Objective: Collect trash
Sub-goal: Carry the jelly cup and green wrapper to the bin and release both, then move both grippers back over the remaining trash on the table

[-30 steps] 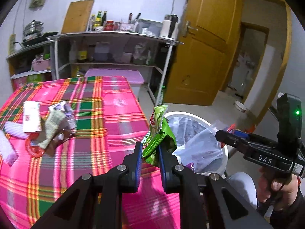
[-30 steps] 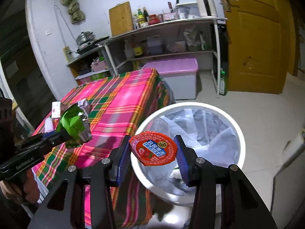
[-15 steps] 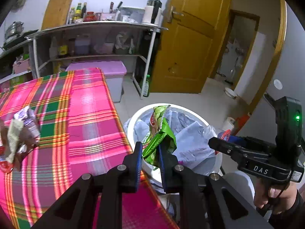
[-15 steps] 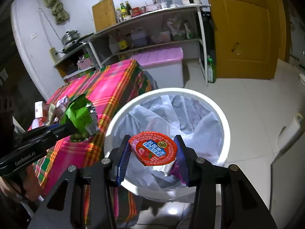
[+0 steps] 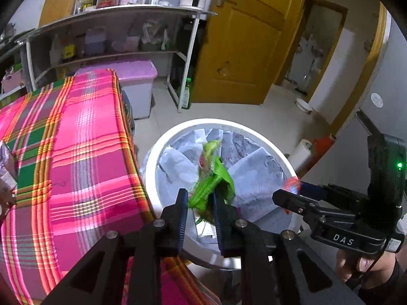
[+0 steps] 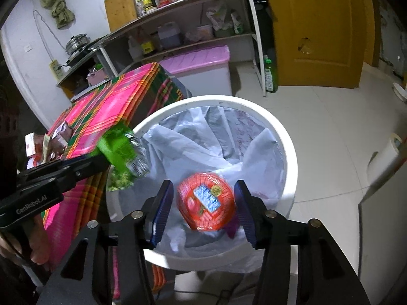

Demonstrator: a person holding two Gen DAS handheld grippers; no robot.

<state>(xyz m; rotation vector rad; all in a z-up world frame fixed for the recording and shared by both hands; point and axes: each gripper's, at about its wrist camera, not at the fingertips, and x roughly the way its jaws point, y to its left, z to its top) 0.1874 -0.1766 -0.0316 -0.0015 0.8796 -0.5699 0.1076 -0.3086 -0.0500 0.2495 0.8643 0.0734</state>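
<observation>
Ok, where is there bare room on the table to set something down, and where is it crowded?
The plaid tablecloth is bare across its middle and far end, up to the edge beside the white bin. Wrappers crowd its left edge. Over the bin it is tight: both hand-held grippers, left with the green wrapper, right around the red lid.

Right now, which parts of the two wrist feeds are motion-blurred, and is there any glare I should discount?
Left wrist view: the green wrapper is smeared, while the left gripper and the bin rim stay crisp. Right wrist view: the red lid is blurred and sits clear of the open pads of the right gripper; the floor tiles give only mild sheen. Both views bend heavily at the edges.
</observation>
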